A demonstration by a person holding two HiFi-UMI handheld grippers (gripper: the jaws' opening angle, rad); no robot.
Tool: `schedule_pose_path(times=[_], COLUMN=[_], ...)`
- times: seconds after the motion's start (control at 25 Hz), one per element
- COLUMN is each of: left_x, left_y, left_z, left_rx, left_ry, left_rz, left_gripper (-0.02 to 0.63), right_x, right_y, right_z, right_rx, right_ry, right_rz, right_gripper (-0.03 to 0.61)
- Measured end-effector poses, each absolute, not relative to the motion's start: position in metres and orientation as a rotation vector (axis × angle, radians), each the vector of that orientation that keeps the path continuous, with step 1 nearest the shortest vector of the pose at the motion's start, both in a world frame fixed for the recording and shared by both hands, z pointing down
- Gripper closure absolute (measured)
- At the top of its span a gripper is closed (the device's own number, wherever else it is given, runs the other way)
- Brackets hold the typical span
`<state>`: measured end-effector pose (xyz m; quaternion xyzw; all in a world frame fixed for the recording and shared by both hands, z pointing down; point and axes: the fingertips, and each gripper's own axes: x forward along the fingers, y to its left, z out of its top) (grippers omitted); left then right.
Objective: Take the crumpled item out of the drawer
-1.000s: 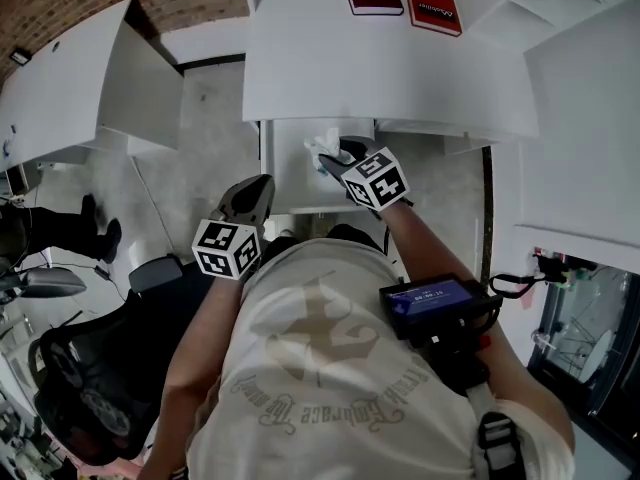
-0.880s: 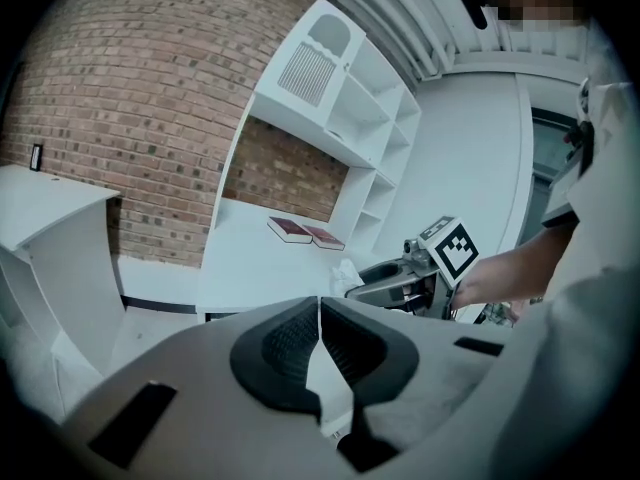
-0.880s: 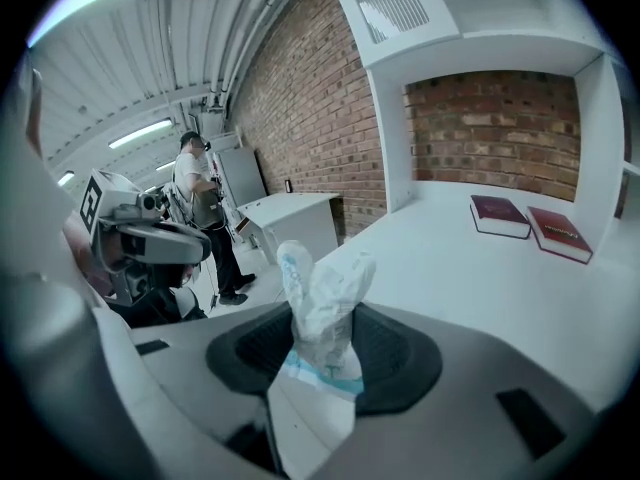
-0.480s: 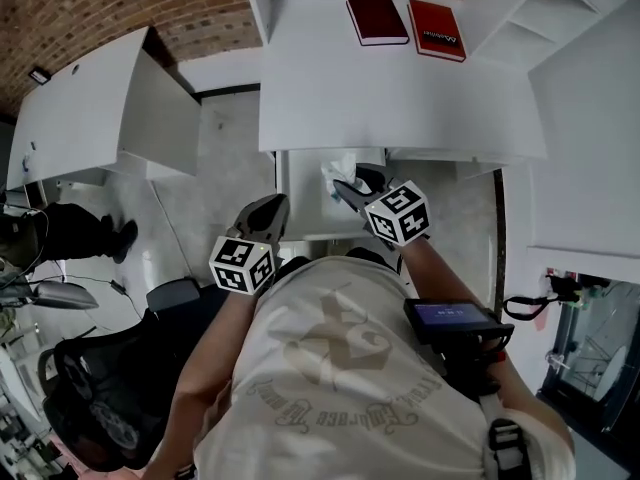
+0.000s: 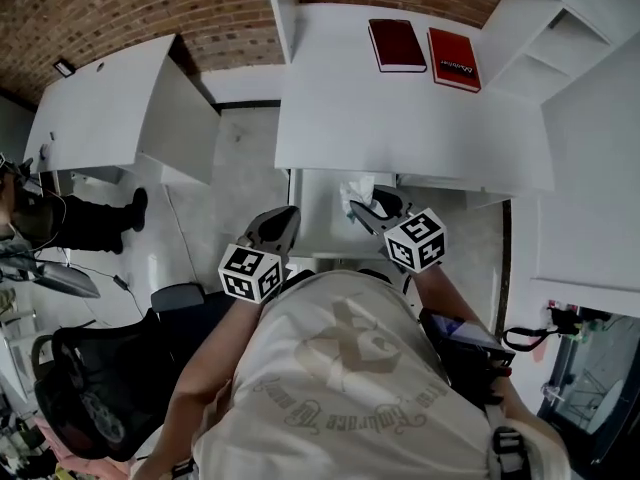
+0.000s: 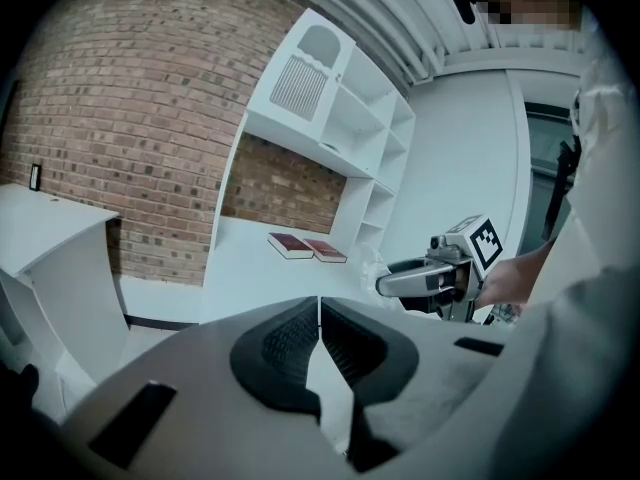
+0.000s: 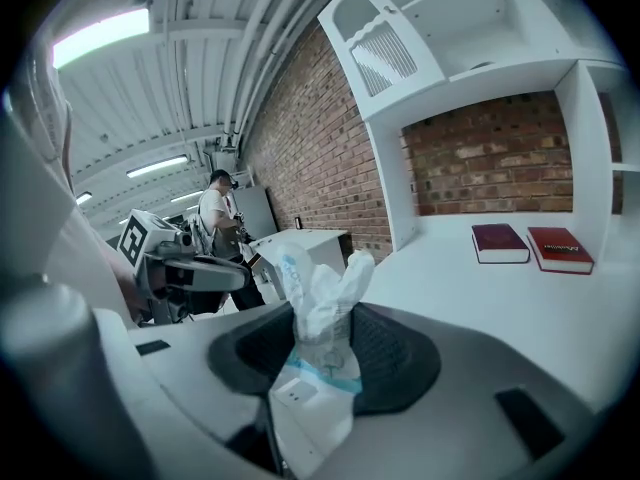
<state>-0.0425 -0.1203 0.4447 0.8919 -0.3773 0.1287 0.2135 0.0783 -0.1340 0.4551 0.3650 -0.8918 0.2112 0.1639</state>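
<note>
The crumpled item (image 7: 318, 303) is a white wrapper with blue print, and my right gripper (image 7: 325, 353) is shut on it, its top sticking up past the pads. From the head view, the crumpled item (image 5: 355, 189) hangs above the open white drawer (image 5: 318, 213), at the desk's front edge, in the right gripper (image 5: 360, 208). My left gripper (image 5: 284, 218) is held beside the drawer's left side. Its pads meet with nothing between them in the left gripper view (image 6: 319, 340), where the right gripper (image 6: 395, 284) and the wrapper (image 6: 371, 266) show further off.
The white desk (image 5: 400, 118) carries two red books (image 5: 397, 45) (image 5: 453, 60) near its back. Behind it are a brick wall and white shelves. A second white desk (image 5: 110, 118) stands to the left, a black chair (image 5: 85, 388) behind me. A person (image 7: 215, 213) stands far off.
My right gripper has risen with the crumpled item, from low over the drawer up to the desk's edge. The left gripper has come up a little beside it.
</note>
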Motion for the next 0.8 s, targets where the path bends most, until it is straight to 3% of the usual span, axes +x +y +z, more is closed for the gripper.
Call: schedule_pose_path(times=[0.8], left_x=[-0.007], left_y=[-0.108], left_z=[0.465], left_rx=[2.45], left_ry=[-1.087], left_rz=[0.385], left_gripper=[0.586], right_x=[0.093], right_y=[-0.132], right_z=[0.475], right_rx=[0.913], right_ry=[-2.609], right_rz=[0.6], right_gripper=[0.393])
